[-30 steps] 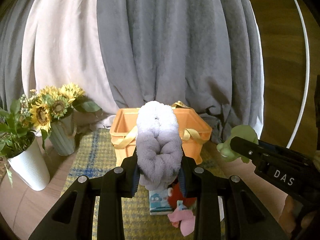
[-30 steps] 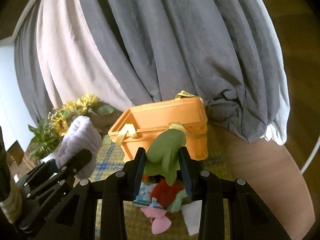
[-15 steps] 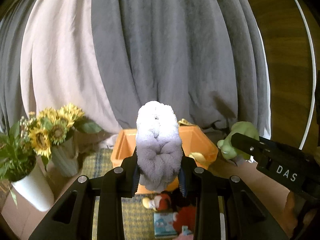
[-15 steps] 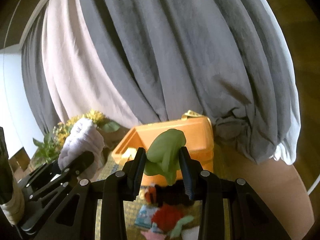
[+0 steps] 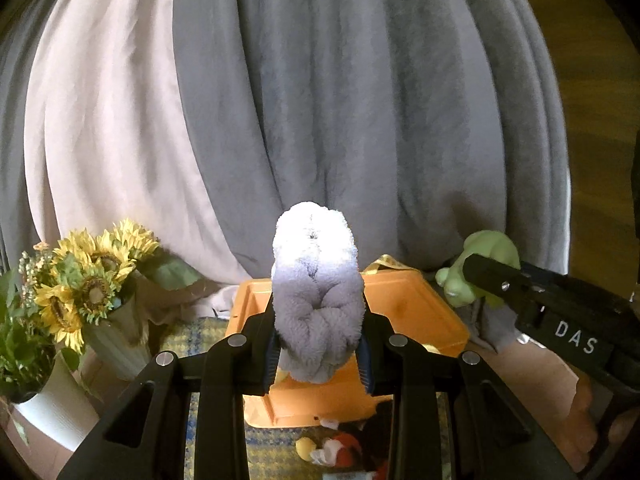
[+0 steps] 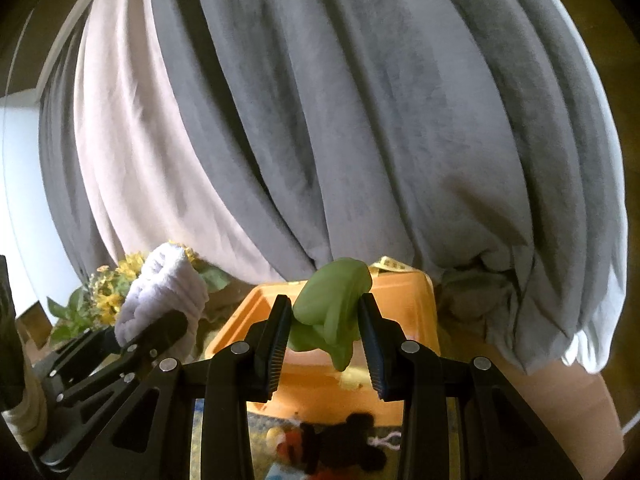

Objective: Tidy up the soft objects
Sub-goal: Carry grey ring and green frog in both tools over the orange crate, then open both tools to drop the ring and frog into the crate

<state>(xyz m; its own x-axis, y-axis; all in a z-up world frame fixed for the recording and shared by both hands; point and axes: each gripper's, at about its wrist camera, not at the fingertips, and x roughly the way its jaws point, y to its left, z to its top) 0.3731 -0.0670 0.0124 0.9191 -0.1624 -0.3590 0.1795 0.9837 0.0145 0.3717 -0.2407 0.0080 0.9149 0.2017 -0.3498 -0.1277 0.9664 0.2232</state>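
My left gripper (image 5: 318,344) is shut on a rolled pale lilac towel (image 5: 316,280), held up above the orange basket (image 5: 436,320). My right gripper (image 6: 326,324) is shut on a green soft toy (image 6: 332,304), also raised over the orange basket (image 6: 404,312). The towel shows at the left of the right wrist view (image 6: 164,292), and the green toy at the right of the left wrist view (image 5: 476,268). A small black, red and yellow mouse plush (image 6: 336,444) lies on the woven mat in front of the basket; it also shows in the left wrist view (image 5: 332,448).
A vase of sunflowers (image 5: 100,292) and a white pot with a green plant (image 5: 36,392) stand at the left. Grey and cream curtains (image 5: 320,100) hang behind the basket. The basket has yellow ribbon handles (image 6: 392,266).
Both grippers have risen and moved toward the basket with their loads. The basket now sits lower in both views, and the small items on the mat have slid to the bottom edge.
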